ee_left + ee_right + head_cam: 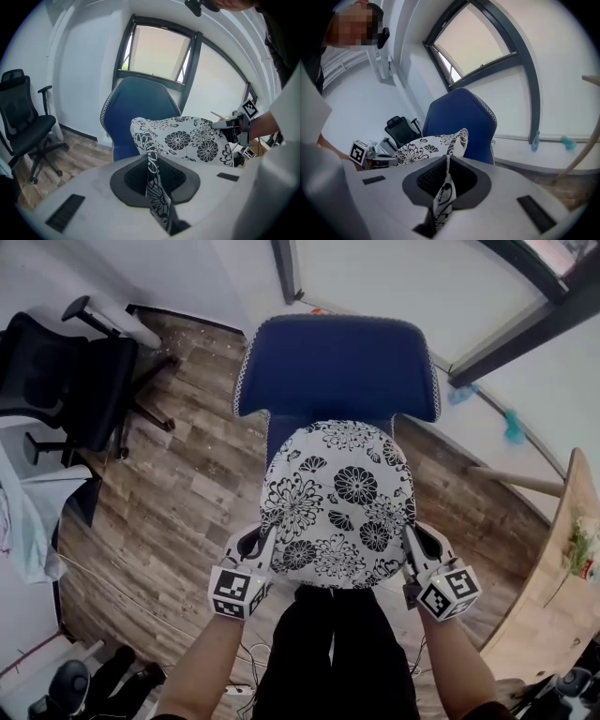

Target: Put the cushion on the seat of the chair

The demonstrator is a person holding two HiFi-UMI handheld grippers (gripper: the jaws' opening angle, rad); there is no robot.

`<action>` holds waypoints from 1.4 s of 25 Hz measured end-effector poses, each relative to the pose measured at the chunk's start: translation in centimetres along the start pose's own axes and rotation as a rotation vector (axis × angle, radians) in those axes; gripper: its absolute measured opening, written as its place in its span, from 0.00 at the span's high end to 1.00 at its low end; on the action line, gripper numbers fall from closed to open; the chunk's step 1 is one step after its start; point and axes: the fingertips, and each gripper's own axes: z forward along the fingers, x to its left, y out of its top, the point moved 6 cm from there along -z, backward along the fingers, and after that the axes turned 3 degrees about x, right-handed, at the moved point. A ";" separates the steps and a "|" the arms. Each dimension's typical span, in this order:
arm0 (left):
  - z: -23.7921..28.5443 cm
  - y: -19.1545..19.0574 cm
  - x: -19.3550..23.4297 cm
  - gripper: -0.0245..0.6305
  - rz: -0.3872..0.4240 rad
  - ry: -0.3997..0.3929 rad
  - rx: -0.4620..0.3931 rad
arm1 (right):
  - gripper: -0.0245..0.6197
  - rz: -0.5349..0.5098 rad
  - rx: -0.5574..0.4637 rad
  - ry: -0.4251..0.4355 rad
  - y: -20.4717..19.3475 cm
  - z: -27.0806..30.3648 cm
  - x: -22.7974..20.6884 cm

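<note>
The white, round fabric cushion with black flower print [337, 502] spans between both tools, in front of the blue upholstered chair [337, 367]. The left gripper [263, 549] is clamped on its left edge and the right gripper [410, 557] on its right edge.

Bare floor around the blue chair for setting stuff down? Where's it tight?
The widest bare wood floor is between the blue chair and the black office chair. A narrower strip lies between the blue chair and the wooden table. The seat is hidden under the cushion, held by the left gripper and right gripper. Cables clutter the floor near the person's legs.
</note>
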 end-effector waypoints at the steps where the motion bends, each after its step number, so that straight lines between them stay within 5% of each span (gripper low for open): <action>1: 0.4 -0.4 0.1 0.92 0.001 0.002 0.004 | 0.90 0.004 0.005 -0.002 -0.4 0.2 -0.4; 15: 6.0 -5.0 2.3 0.92 0.018 0.028 0.063 | 0.90 0.027 0.092 0.001 -4.2 4.3 -4.8; 30: 5.8 -4.7 2.7 0.92 -0.011 -0.009 0.097 | 0.90 0.020 0.100 -0.049 -3.1 3.6 -4.2; 35: 6.2 -6.2 3.6 0.92 -0.035 0.043 0.132 | 0.90 0.024 0.127 -0.066 -4.0 3.8 -6.1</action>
